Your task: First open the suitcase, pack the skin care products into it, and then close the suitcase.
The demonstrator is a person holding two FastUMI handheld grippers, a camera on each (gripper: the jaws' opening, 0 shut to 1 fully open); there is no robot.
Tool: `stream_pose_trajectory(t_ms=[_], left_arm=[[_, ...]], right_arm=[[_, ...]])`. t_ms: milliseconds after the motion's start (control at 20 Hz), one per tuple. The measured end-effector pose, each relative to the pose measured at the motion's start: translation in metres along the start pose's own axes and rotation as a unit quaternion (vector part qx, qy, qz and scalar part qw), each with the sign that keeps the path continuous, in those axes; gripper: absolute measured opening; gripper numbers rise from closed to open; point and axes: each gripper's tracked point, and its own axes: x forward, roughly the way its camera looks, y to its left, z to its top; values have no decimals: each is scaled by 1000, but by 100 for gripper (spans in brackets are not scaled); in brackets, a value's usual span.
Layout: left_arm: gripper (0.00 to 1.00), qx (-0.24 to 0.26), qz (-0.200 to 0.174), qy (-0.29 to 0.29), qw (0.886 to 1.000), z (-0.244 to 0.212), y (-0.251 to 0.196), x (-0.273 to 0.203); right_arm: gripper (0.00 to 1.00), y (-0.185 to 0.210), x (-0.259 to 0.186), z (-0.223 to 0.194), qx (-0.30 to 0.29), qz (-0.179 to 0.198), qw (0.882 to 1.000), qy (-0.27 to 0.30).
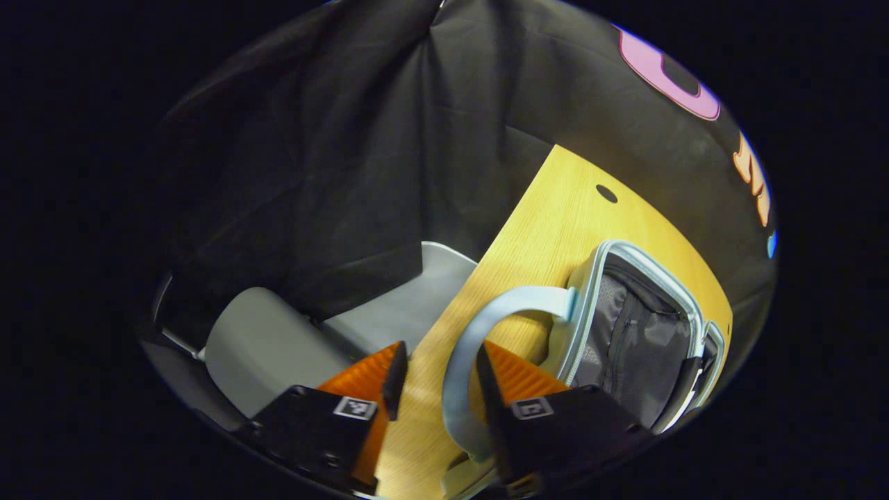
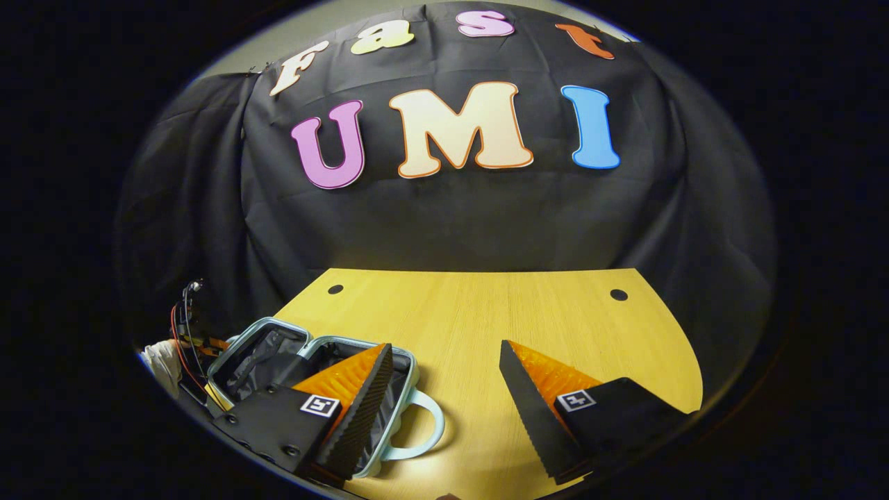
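While the pale blue suitcase [image 1: 639, 326] lies open on the wooden table [image 2: 486, 312], the left gripper [image 1: 436, 368] hovers open-jawed at its handle [image 1: 479, 333], and the right gripper [image 2: 444, 378] hovers open-jawed beside it.

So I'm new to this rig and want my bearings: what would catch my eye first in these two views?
The open suitcase lies on the wooden table at its left end in the right gripper view, grey lining showing. In the left gripper view its pale blue handle arches just ahead of the open left gripper. The right gripper hangs open above the table beside the case.
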Motion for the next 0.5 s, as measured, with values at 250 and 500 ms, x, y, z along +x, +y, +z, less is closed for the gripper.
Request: stream_pose_trajectory(t_ms=[250,500], left_arm=[[7,54,24,-6,998,10,-15,-14],[0,87,24,-66,994,40,-31,-74]], right_arm=[[97,6,-11,12,-12,6,999,-34],[98,4,-24,29,-48,15,996,-76]])
